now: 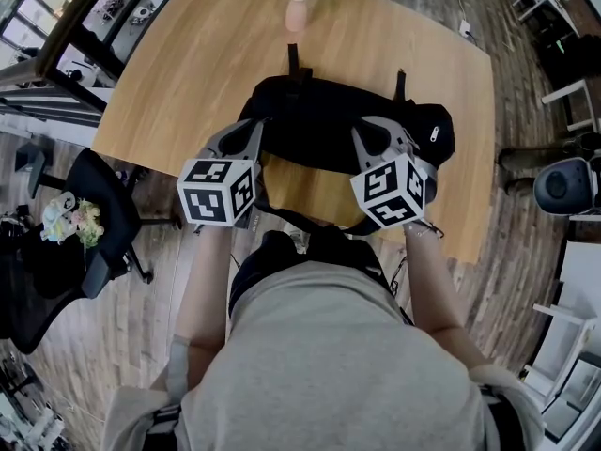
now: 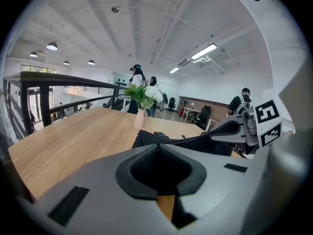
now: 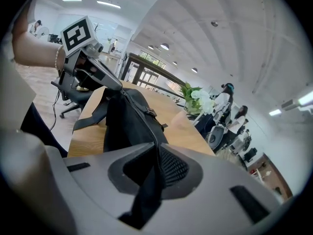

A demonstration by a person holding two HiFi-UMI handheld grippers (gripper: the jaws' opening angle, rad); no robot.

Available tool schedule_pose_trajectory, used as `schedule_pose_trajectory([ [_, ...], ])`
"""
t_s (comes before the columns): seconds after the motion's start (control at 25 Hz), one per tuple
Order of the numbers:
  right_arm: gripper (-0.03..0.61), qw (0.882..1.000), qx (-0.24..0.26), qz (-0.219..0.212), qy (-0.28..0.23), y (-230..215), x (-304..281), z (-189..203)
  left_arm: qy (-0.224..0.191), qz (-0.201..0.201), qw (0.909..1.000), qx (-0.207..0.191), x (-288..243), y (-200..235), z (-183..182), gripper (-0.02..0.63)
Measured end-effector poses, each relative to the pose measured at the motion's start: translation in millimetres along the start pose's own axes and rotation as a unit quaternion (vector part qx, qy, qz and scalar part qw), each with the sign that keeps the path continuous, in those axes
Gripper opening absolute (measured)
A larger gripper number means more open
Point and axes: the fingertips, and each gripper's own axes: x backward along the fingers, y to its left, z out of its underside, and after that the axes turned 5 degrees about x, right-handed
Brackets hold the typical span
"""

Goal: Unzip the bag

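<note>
A black bag lies across the wooden table, straps toward the far side. My left gripper is shut at the bag's left end. In the right gripper view its tips pinch the top of the zipper line; the pull itself is too small to make out. My right gripper sits on the bag's right half. A strip of bag fabric with the zipper runs between its jaws, which grip it. In the left gripper view the jaws meet just before the bag.
A pink vase of flowers stands at the table's far edge behind the bag. A black office chair stands on the floor to the left. The table's near edge is just under both grippers. People stand far off.
</note>
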Motion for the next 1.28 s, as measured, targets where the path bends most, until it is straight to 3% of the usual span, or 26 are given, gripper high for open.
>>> schedule_pose_trajectory([
  [0.2, 0.089, 1.000, -0.019, 0.014, 0.002, -5, 3, 5, 0.005, 0.002, 1.0000, -0.001, -1, 4, 2, 0.025],
  [0.4, 0.127, 0.998, -0.047, 0.030, 0.001, -10, 17, 12, 0.002, -0.032, 0.9994, -0.011, 5, 12, 2, 0.025],
  [0.6, 0.130, 0.990, -0.129, 0.042, -0.023, -19, 37, 17, -0.015, -0.032, 0.9993, -0.009, 16, 7, -6, 0.025],
  [0.8, 0.141, 0.972, -0.223, 0.048, -0.060, -27, 58, 26, -0.028, 0.002, 0.9996, -0.004, 20, -19, -11, 0.025],
  [1.0, 0.135, 0.914, -0.380, 0.007, -0.145, -25, 79, 20, -0.035, 0.081, 0.9952, 0.041, 16, -61, -14, 0.025],
  [1.12, 0.116, 0.910, -0.384, 0.017, -0.153, -22, 85, 19, -0.026, 0.105, 0.9936, 0.033, 11, -78, -12, 0.023],
  [1.28, 0.032, 0.907, -0.387, 0.011, -0.164, -12, 92, 11, -0.004, 0.127, 0.9918, 0.009, 7, -102, -4, 0.023],
])
